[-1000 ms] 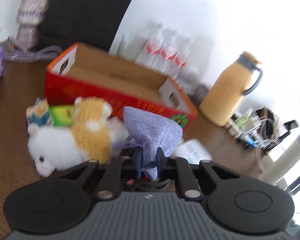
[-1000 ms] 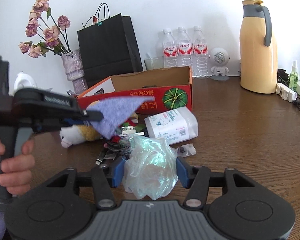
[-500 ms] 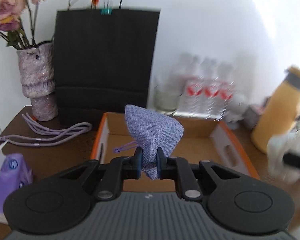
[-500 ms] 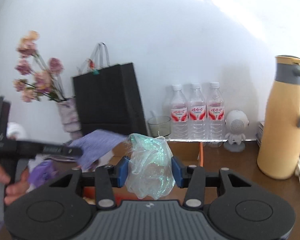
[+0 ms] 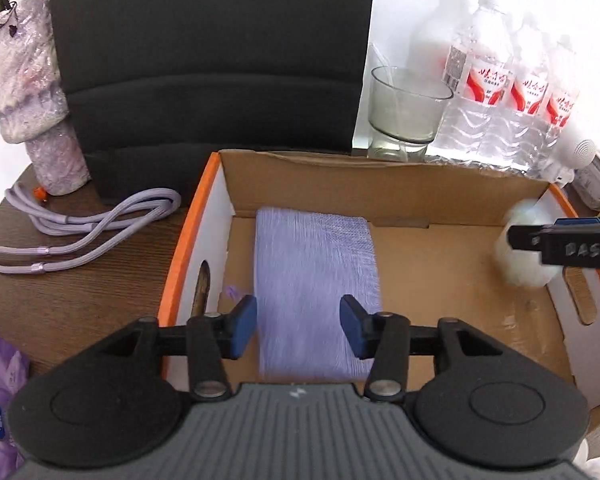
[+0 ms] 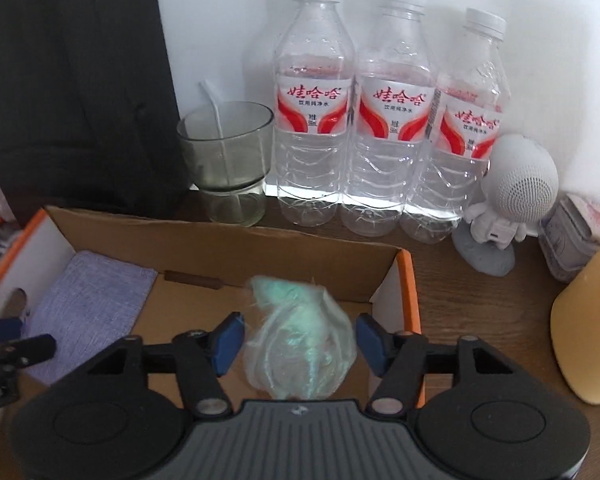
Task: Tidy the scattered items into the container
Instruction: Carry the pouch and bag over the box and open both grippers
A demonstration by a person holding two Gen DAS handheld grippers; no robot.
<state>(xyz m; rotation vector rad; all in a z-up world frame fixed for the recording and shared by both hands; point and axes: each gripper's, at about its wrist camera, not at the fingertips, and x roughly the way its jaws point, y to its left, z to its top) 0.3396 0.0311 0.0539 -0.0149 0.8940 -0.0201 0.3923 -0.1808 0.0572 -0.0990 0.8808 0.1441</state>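
I have both grippers over the big brown cardboard box with the orange rim (image 5: 188, 240) because the things go in there. The flat purple cloth pouch (image 5: 316, 276) is in the left end of the box, blurred — it seems to be dropping. My left gripper (image 5: 298, 330) is opening, its blue pads on each side of the pouch, not pressing it. The crinkly clear-green plastic bag (image 6: 300, 344) is at the right end. My right gripper (image 6: 298, 340) is opening too — the bag sits loose between its pads.

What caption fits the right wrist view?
Right gripper opening above the cardboard box, releasing a crumpled plastic bag.
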